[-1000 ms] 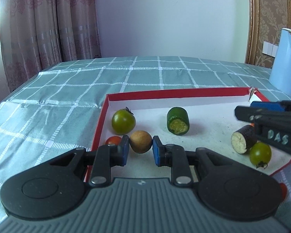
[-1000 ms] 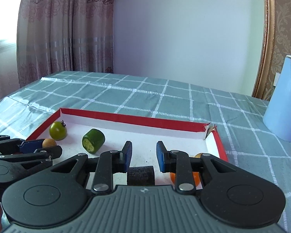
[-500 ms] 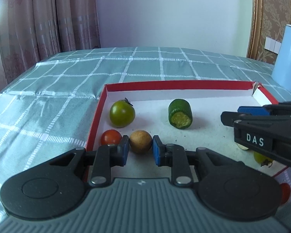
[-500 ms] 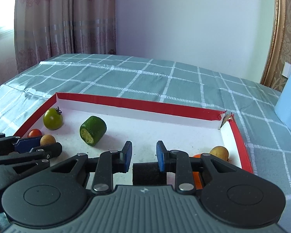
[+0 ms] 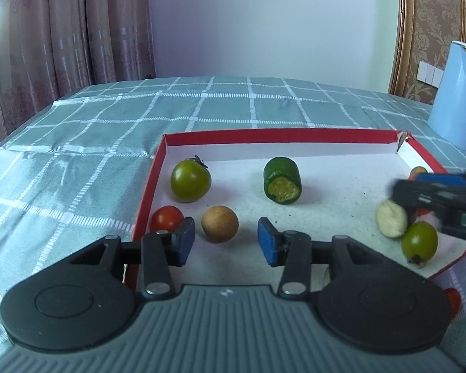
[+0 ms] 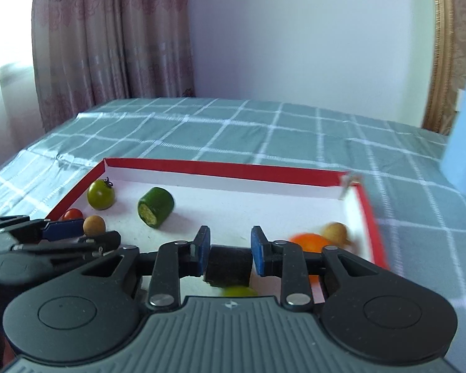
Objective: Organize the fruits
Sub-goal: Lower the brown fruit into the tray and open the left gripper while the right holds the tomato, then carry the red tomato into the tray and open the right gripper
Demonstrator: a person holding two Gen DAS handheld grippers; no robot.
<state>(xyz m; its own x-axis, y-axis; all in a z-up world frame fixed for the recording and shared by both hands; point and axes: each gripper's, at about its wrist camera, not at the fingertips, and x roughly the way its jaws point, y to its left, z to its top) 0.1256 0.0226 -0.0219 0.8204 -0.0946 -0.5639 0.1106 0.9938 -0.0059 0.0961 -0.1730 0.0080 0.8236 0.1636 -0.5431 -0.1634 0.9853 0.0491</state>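
Observation:
A red-rimmed white tray (image 5: 279,133) holds the fruits. My left gripper (image 5: 226,241) is open, and a tan round fruit (image 5: 219,223) lies free on the tray floor between and just beyond its pads. Near it are a red tomato (image 5: 166,218), a green tomato (image 5: 190,181) and a green cucumber piece (image 5: 282,181). My right gripper (image 6: 230,251) is shut on a dark eggplant piece (image 6: 227,265), whose pale cut end shows in the left wrist view (image 5: 391,219). A small green tomato (image 5: 418,241) lies beside it.
A light blue jug (image 5: 456,93) stands on the checked green tablecloth (image 5: 108,130) past the tray's right corner. An orange fruit (image 6: 309,241) and a tan fruit (image 6: 335,231) lie in the tray's right end. Curtains hang behind the table on the left.
My left gripper has opened wider and backed off from the tan fruit, which stays on the tray. My right gripper has closed on the eggplant piece and is moving; its view is blurred.

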